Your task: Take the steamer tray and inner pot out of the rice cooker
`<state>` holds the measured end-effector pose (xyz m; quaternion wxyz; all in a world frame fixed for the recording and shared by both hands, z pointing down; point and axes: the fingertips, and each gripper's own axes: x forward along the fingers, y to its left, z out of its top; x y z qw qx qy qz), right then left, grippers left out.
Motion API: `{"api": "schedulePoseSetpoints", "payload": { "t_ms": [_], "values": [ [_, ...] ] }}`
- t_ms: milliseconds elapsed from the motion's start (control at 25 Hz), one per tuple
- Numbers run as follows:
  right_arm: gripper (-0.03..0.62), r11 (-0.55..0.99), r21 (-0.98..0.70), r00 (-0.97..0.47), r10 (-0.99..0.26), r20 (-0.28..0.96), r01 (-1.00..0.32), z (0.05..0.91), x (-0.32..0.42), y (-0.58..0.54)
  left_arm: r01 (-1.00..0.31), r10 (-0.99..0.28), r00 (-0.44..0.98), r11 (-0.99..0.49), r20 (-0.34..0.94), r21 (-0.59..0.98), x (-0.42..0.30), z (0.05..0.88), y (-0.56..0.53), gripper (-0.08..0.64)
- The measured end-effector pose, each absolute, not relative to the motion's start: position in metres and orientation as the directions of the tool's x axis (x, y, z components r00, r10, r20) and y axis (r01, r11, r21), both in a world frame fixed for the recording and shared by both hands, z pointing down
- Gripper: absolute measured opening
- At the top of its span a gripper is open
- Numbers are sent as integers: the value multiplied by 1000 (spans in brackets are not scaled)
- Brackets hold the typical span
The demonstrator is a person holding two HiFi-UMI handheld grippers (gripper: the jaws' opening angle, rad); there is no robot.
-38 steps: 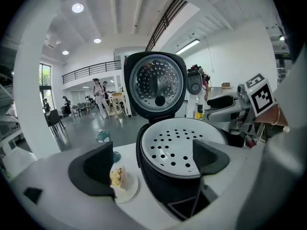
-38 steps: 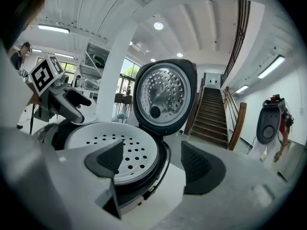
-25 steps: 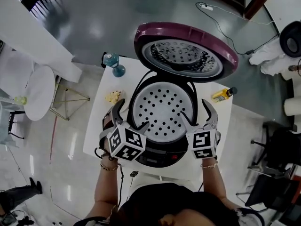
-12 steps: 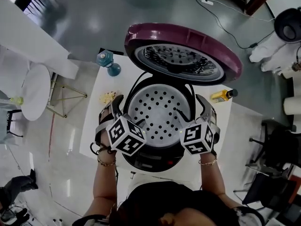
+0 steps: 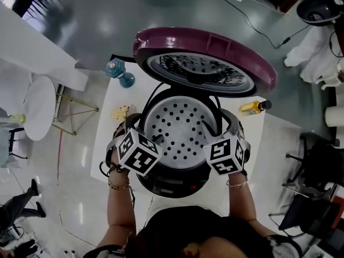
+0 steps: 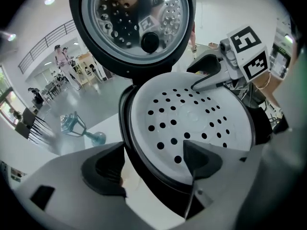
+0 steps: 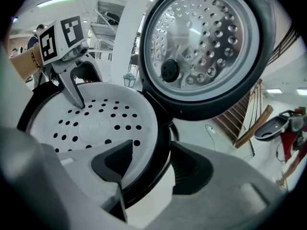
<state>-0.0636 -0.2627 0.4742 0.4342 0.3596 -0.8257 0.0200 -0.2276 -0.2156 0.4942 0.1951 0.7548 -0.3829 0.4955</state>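
The rice cooker (image 5: 172, 181) stands open on the white table, its purple lid (image 5: 204, 58) tilted up behind. A white perforated steamer tray (image 5: 180, 130) fills its mouth and hides the inner pot. My left gripper (image 5: 144, 129) straddles the left rim, one finger outside the cooker and one over the tray (image 6: 192, 119). My right gripper (image 5: 220, 127) straddles the right rim the same way. Both pairs of jaws have just been closing with the rim between them. Gaps still show beside the outer pads of the left gripper (image 6: 154, 156) and the right gripper (image 7: 152, 158), so both are open.
The white table (image 5: 110, 144) also holds a teal bottle (image 5: 119, 71) at the back left, a crumpled yellowish scrap (image 5: 119, 112), and a yellow bottle (image 5: 252, 107) lying at the right. A round white side table (image 5: 37, 106) stands to the left on the floor.
Both grippers have come down and inward onto the cooker's rim, and their jaws have narrowed around it. The tray has not moved.
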Motion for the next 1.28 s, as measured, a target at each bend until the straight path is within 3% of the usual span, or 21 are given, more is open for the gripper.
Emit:
{"api": "schedulePoseSetpoints", "payload": {
  "t_ms": [160,240,280,720,1280],
  "values": [
    [222,733,283,-382,-595,707,-619,467,-66,-263,-817,-425,183,-568,886,-104,-236,487,-223,271],
    [116,728,280,-400,-608,686,-626,461,-70,-261,-824,-438,161,-554,885,-124,-239,485,-226,239],
    [109,721,279,-402,-616,677,-635,459,-70,-260,-824,-442,151,-550,884,-135,-239,485,-226,228],
    [100,677,213,-502,-688,525,-705,417,-73,-253,-818,-516,108,-532,850,-219,-238,458,-223,135],
    [63,582,180,-501,-791,352,-793,349,-47,-217,-816,-663,134,-496,736,-298,-216,389,-194,117]
  ]
}}
